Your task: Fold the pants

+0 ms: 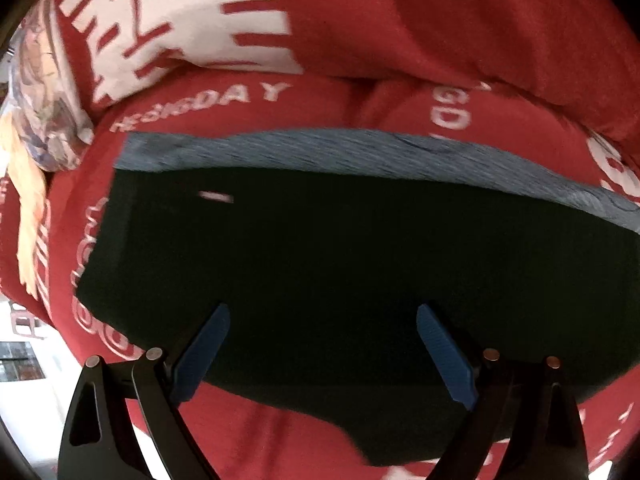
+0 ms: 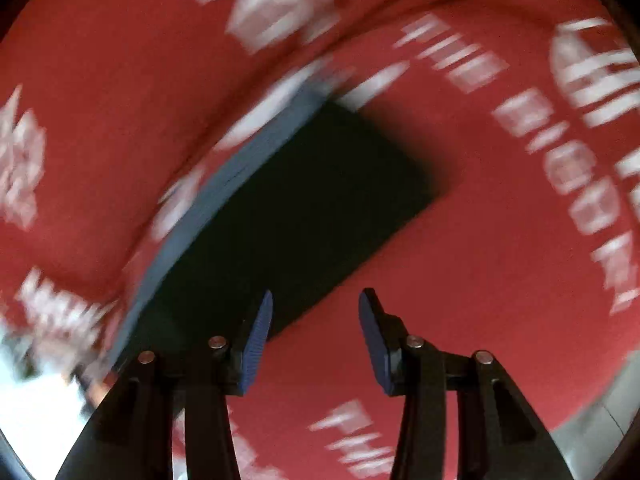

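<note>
pants (image 1: 320, 248): dark, folded flat on the red bedding (image 1: 440, 32), grey waistband at far edge
left tongs (image 1: 323, 354): open, empty
right tongs (image 2: 316, 340): open, empty
risk: soft bedding lets the fold slip open

Both fisheye views bow heavily toward their dark, vignetted corners. The right wrist view is badly smeared: the white lettering on the red cover (image 2: 500, 240) streaks into ghosted doubles, worst at the far and left edges. The left wrist view is sharper, with mild blur along the grey band (image 1: 320, 152). The black pants (image 1: 320, 260) read as a flat, detailless dark mass. Overexposed white glare burns out the near left corners. A soft shadow falls right of the pants.
</note>
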A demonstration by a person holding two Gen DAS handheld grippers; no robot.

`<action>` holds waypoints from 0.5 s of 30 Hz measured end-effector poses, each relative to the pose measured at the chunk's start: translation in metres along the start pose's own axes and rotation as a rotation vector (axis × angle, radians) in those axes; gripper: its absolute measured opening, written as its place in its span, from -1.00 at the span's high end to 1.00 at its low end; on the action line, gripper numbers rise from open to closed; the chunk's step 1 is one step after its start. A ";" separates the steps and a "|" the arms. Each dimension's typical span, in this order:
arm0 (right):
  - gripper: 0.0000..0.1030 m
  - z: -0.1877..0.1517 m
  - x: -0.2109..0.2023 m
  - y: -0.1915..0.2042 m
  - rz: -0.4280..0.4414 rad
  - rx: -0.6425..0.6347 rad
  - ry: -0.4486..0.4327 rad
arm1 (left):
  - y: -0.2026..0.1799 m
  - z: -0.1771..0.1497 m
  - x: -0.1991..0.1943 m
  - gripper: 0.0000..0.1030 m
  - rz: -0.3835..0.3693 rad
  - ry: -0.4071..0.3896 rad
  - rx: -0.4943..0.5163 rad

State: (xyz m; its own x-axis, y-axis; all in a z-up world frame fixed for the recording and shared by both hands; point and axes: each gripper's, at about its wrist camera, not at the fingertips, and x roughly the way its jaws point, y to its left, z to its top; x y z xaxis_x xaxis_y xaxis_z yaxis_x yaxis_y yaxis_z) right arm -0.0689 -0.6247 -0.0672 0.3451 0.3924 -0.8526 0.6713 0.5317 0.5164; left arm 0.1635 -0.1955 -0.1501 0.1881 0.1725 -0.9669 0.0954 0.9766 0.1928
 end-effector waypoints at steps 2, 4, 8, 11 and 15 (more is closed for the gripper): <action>0.04 -0.026 0.035 0.035 0.125 -0.034 0.093 | 0.023 0.004 0.003 -0.85 0.004 -0.019 0.002; 0.04 -0.054 0.072 0.066 0.236 -0.047 0.197 | 0.042 0.008 0.005 -0.85 0.017 -0.035 0.004; 0.04 -0.110 0.152 0.120 0.366 -0.049 0.360 | 0.108 0.011 0.027 -0.85 0.060 -0.048 -0.028; 0.04 -0.133 0.194 0.137 0.398 -0.029 0.386 | 0.150 -0.001 0.053 -0.96 0.044 0.002 -0.078; 0.04 -0.143 0.208 0.150 0.402 -0.011 0.360 | 0.168 -0.003 0.064 -1.00 -0.071 -0.019 -0.095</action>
State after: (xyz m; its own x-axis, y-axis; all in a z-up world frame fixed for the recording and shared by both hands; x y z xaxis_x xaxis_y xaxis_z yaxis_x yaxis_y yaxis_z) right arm 0.0096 -0.3556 -0.1559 0.3253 0.7982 -0.5070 0.5246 0.2937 0.7991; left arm 0.1885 -0.0205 -0.1800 0.2032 0.1007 -0.9740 0.0163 0.9942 0.1062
